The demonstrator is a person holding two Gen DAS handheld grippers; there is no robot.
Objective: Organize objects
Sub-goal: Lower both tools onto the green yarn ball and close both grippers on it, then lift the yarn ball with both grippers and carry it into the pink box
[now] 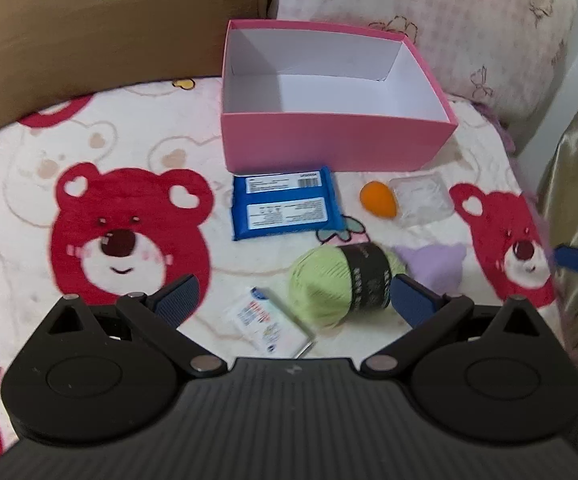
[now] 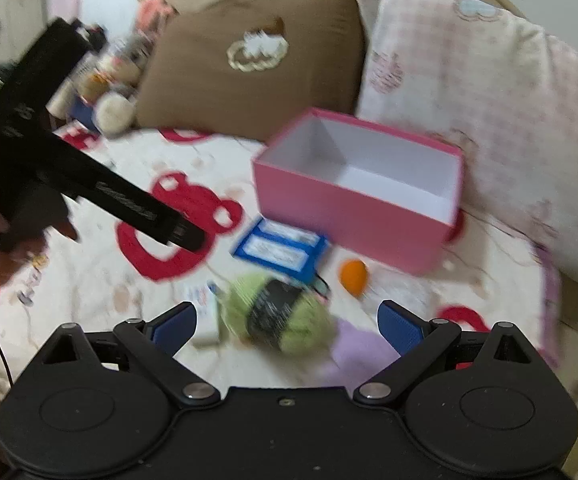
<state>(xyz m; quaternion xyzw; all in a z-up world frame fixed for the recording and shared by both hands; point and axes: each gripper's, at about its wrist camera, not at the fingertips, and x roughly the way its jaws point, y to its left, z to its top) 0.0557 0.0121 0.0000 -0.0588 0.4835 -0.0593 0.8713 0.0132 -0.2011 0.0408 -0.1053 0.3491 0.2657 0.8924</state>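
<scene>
Your left gripper (image 1: 295, 294) was spread wide, holding nothing, hovering above the green yarn ball (image 1: 343, 284) and the small white packet (image 1: 269, 326). Your right gripper (image 2: 287, 322) was equally wide and empty, yarn ball (image 2: 279, 312) between its 2 blue pads (image 2: 399, 326) but not touching them. Pink box (image 1: 337, 142) sat open against the pillows (image 1: 429, 28), white inside, nothing in it. Blue pack (image 1: 285, 202) lay just in front of the box; orange egg-shaped sponge (image 1: 377, 196), clear case (image 1: 419, 198) and purple piece (image 1: 435, 266) lay to its right on the bear blanket (image 1: 125, 232). Right view was blurred.
</scene>
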